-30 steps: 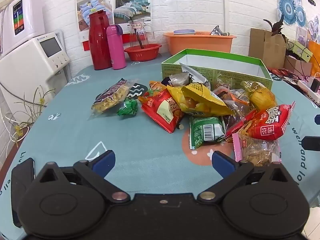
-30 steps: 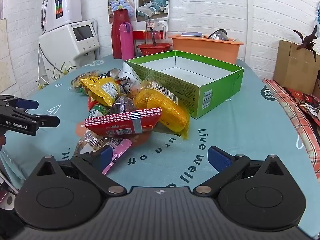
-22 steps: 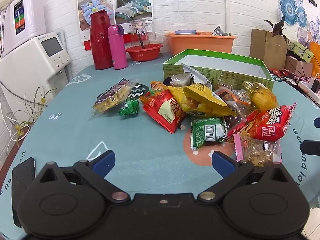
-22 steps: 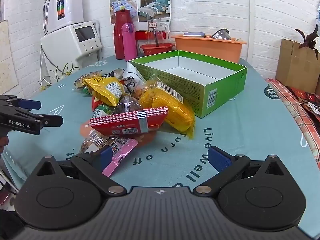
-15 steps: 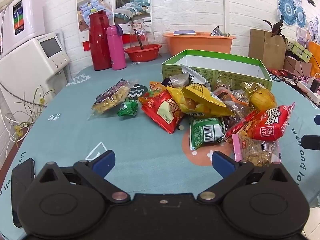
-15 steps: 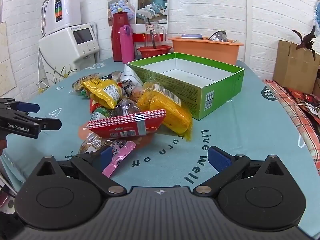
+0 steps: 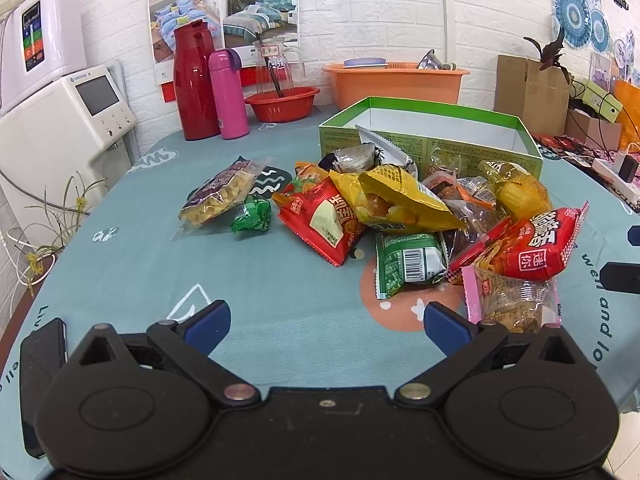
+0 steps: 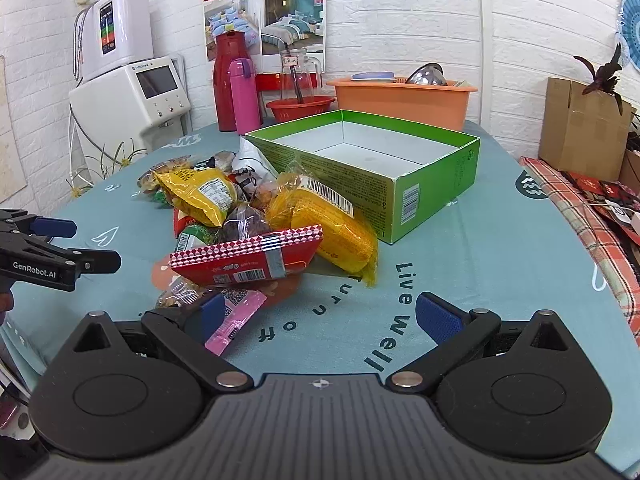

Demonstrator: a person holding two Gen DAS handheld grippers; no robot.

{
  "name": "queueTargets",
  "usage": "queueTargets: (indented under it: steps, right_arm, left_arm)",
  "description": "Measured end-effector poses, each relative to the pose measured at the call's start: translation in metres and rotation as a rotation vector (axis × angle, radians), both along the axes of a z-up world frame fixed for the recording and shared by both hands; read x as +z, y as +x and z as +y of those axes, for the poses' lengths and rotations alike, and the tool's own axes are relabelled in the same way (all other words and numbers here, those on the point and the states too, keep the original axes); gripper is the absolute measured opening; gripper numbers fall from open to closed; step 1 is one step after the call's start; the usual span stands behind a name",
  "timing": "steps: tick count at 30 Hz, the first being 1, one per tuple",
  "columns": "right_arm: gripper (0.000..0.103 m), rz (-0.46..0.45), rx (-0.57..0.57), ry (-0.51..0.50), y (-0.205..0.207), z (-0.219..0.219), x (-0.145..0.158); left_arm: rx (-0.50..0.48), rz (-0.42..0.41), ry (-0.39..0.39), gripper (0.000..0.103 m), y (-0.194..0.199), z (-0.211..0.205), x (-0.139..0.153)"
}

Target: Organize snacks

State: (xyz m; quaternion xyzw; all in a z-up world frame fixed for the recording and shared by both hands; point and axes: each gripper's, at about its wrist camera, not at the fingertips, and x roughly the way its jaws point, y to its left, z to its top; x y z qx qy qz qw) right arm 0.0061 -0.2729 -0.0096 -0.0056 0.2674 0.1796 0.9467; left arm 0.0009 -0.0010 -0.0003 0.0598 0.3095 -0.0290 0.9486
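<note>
Black left gripper [image 7: 326,322], blue-tipped fingers [image 7: 208,320], silver screws, "GenRobot.AI" lettering.

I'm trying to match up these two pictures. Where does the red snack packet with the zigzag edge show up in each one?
Left wrist view: the red snack packet lies at the right of the pile, above a pink-edged packet.
Right wrist view: the red snack packet lies at the near front of the pile, barcode side facing the camera.
Shared landmark: the green box behind the pile.

At frame centre a snack pile [image 8: 256,224] lies against the near wall of a green box [image 8: 432,184]. The right gripper [image 8: 320,316] spreads wide at bottom; the left gripper [image 8: 76,244] enters mid-left, parted.
</note>
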Motion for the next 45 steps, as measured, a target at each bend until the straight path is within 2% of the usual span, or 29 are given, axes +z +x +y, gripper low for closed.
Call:
queueTargets:
  steps: [19, 31, 37, 45]
  right_arm:
    - [0.103, 0.015, -0.029, -0.014, 0.002, 0.006, -0.002]
    - [0.103, -0.015, -0.077, -0.002, 0.004, 0.003, -0.002]
    - [0.103, 0.015, -0.047, -0.008, 0.007, 0.007, -0.005]
    - [0.103, 0.017, -0.028, 0.074, 0.011, 0.005, -0.004]
  left_arm:
    - [-0.017, -0.004, -0.007, 0.103, 0.000, -0.001, -0.001]
    - [-0.030, 0.003, -0.015, 0.103, 0.003, -0.002, -0.001]
    - [-0.036, 0.010, -0.015, 0.103, 0.006, -0.003, -0.003]
    - [-0.048, 0.018, -0.026, 0.103, 0.011, -0.002, -0.005]
